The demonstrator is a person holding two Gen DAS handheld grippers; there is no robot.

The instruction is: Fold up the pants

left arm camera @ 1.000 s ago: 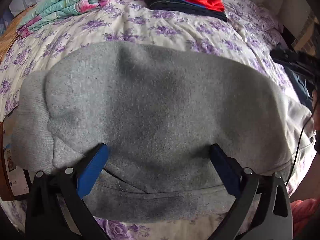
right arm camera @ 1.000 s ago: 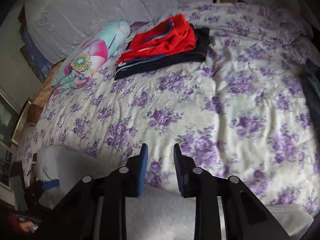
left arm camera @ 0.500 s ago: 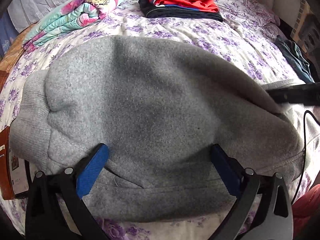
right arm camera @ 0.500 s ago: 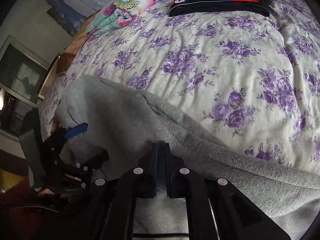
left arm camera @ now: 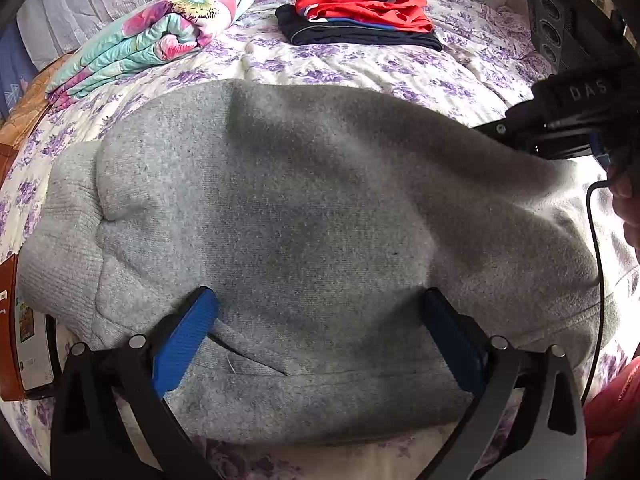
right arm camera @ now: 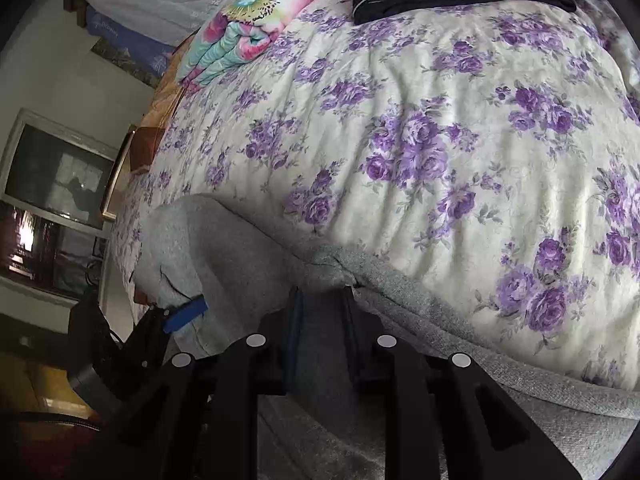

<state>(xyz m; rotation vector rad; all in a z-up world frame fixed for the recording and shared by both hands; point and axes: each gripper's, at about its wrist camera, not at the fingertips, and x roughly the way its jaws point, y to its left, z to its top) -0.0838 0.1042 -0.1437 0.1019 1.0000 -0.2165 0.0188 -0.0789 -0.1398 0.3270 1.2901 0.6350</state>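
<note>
- Our left gripper (left arm camera: 316, 320): jaws spread wide, blue pads (left arm camera: 184, 340) resting on top of the grey pants (left arm camera: 300, 208), nothing pinched between them.
- The pants fill most of the left wrist view, spread flat on the flowered bedspread (left arm camera: 360, 68) straight ahead of the left gripper. A ribbed band lies off to its left side and a seam runs across between the pads.
- Our right gripper (right arm camera: 320, 320): jaws nearly together with a fold of the pants' far edge bunched between them. We read it as clamped on the cloth.
- From the left wrist view, the right gripper (left arm camera: 560, 128) sits at the pants' far right edge, with cloth pulled up toward it in a ridge.
- From the right wrist view, the left gripper (right arm camera: 176, 320) shows low on the left, one blue pad against the grey cloth.
- Ahead of both tools, well apart from the pants: a folded flowered blanket (left arm camera: 160, 36) to the far left and a stack of red and dark clothes (left arm camera: 360, 16) further right, both on the bedspread.
- A black cable (left arm camera: 596, 260) hangs past the pants' right end.
</note>
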